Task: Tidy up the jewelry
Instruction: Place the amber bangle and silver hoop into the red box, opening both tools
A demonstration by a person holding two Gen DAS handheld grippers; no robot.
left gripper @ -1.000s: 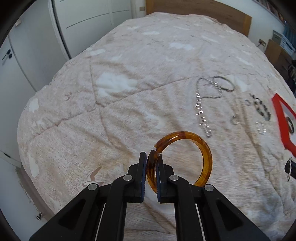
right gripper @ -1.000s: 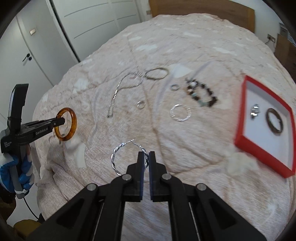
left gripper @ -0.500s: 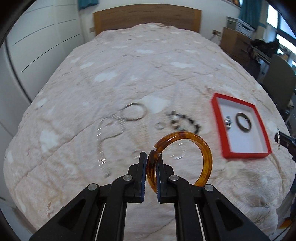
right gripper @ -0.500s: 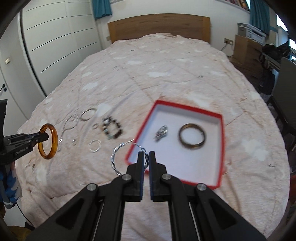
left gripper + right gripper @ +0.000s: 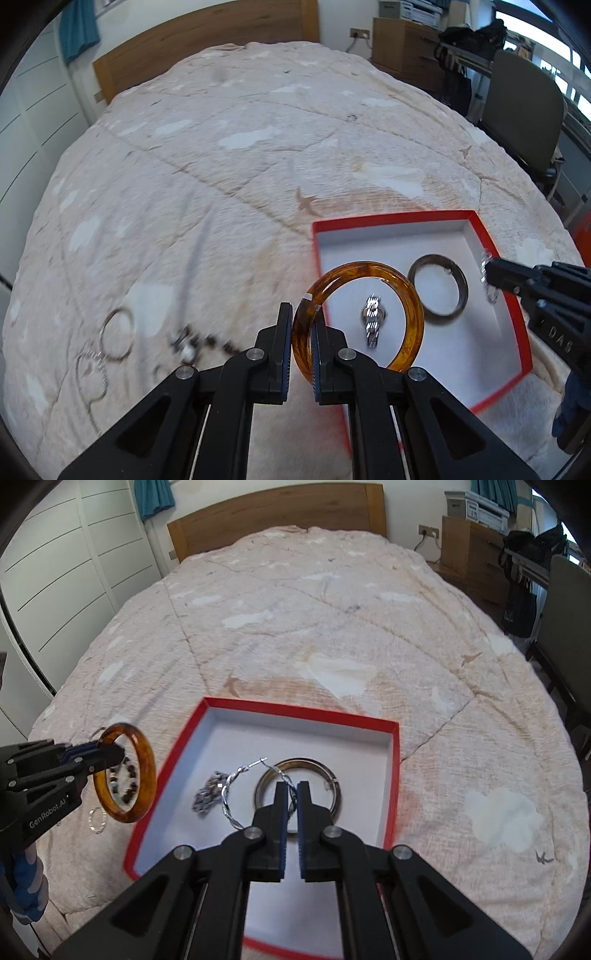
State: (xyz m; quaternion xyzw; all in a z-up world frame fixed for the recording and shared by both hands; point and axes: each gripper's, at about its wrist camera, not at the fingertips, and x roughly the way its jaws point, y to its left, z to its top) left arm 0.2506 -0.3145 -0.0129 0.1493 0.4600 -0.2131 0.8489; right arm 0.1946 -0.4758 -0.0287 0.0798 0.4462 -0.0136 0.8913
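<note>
My left gripper (image 5: 301, 332) is shut on an amber bangle (image 5: 413, 325), held upright above the near left corner of the red box (image 5: 391, 218). Inside the box lie a dark ring-shaped bangle (image 5: 439, 286) and a small silver piece (image 5: 373, 321). My right gripper (image 5: 293, 794) is shut on a twisted silver hoop (image 5: 227, 797) over the red box (image 5: 295, 710), above the dark bangle (image 5: 332, 779) and silver piece (image 5: 207, 794). The left gripper (image 5: 110, 753) with the amber bangle (image 5: 144, 775) hangs just left of the box. The right gripper (image 5: 491, 277) reaches in over the box's right wall.
On the bedspread left of the box lie a beaded bracelet (image 5: 192, 343), a thin hoop (image 5: 118, 336), a chain and a small ring (image 5: 96, 819). A wooden headboard (image 5: 277, 513) closes the far end. White wardrobes stand left, a chair (image 5: 524, 110) and dresser right.
Both grippers have swept across the bed to the red box, each keeping its piece. The box, at the edge of view before, now lies right under them.
</note>
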